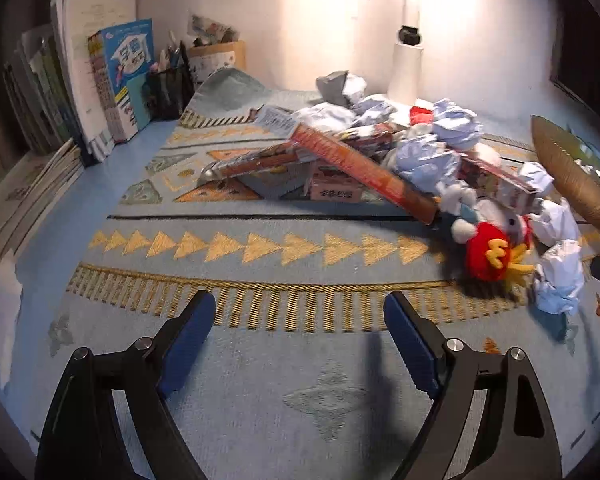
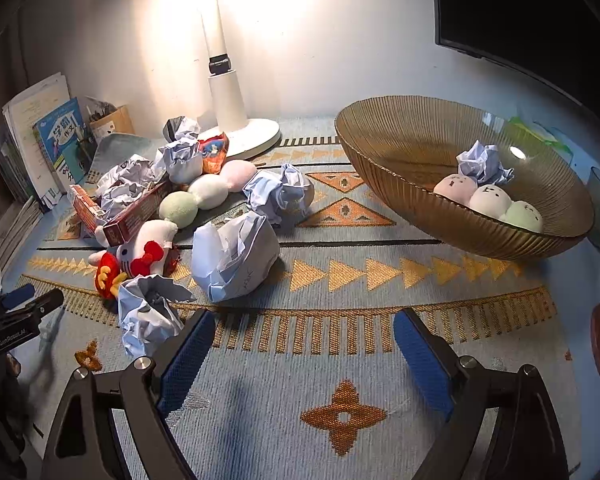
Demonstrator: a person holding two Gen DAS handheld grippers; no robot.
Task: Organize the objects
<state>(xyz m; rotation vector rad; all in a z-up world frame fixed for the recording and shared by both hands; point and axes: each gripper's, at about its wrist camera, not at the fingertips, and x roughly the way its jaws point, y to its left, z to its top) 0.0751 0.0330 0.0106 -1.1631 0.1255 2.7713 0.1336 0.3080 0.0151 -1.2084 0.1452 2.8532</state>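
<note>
A patterned mat [image 2: 380, 280] covers the desk. On its right sits a ribbed bowl [image 2: 400, 148] holding a dango plush [image 2: 488, 202] and one paper ball [image 2: 486, 164]. Left of it lies a heap: boxes [image 1: 360, 164], crumpled paper [image 2: 236, 256], a cat plush [image 2: 144, 252]. Left gripper [image 1: 300, 308] and right gripper [image 2: 302, 326] hover over bare mat, jaws wide, empty.

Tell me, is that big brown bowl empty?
No. The bowl holds a crumpled paper ball and a three-ball plush toy.
</note>
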